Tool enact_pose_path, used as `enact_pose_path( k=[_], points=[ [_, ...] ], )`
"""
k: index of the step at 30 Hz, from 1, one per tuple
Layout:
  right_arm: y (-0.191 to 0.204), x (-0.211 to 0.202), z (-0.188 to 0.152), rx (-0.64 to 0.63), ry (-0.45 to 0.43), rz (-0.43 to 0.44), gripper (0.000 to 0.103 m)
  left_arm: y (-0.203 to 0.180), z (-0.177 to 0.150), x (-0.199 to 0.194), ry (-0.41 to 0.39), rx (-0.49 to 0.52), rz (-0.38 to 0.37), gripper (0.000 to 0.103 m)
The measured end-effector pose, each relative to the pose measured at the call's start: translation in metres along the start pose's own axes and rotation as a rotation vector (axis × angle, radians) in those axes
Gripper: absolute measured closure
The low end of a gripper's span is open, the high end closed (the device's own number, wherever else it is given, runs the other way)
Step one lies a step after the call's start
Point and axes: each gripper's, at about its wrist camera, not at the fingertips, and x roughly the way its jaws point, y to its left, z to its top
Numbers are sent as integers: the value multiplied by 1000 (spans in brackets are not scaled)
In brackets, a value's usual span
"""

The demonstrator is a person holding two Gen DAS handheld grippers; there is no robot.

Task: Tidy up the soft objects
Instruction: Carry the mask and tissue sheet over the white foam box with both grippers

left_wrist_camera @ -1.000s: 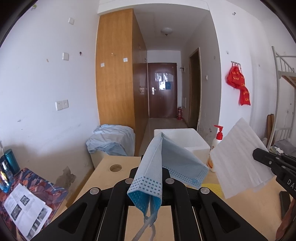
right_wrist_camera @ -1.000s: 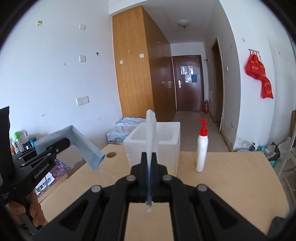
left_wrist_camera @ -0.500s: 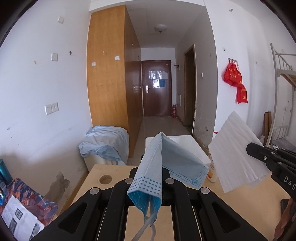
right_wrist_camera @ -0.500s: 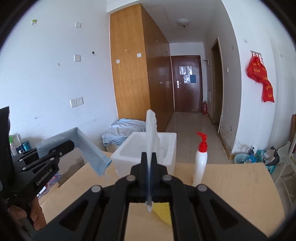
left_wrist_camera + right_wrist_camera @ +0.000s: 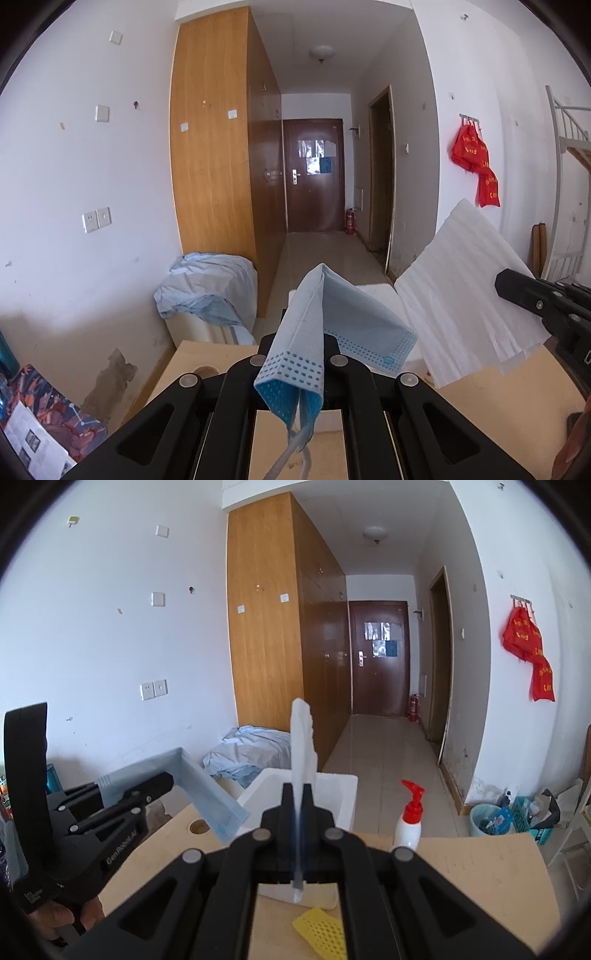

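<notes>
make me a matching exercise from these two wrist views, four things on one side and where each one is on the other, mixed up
Things:
1. blue face mask
2. white tissue sheet
3. pump bottle with a red top
4. yellow perforated pad

Places:
A. standing on the wooden table, to the right of the white foam box
B. pinched in the left gripper
C. lying flat on the table just in front of the foam box
D. pinched in the right gripper, held up edge-on in its own view

Pairs: 1-B, 2-D, 3-A, 4-C
</notes>
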Motion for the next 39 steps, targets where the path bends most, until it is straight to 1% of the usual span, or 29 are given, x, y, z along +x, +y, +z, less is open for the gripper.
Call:
enact_pose_path(
  k=[6,10,16,21,24,27,31,33,39],
  points=[
    [-4,16,7,1,-11,7,99,2,15,16,-22,-17,3,98],
    [-8,29,9,1,-10,6,99,4,24,36,-13,-32,-4,98],
    [-15,52,15,14,5,7,99,6,25,70,36,-46,-28,98],
    [-20,65,15,25,12,12,99,8,25,94,78,-66,-70,98],
    [-22,71,15,23,12,2,99,9,26,102,82,-73,-67,98],
    [-25,78,13,25,30,-8,99,9,25,110,85,-56,-58,98],
    [-28,86,10,32,55,-17,99,6,22,124,117,-47,-66,98],
    [-28,88,10,31,61,-19,99,2,19,127,132,-37,-83,98],
    [-29,92,10,32,72,-22,99,-5,13,133,143,-7,-91,98]
  ],
)
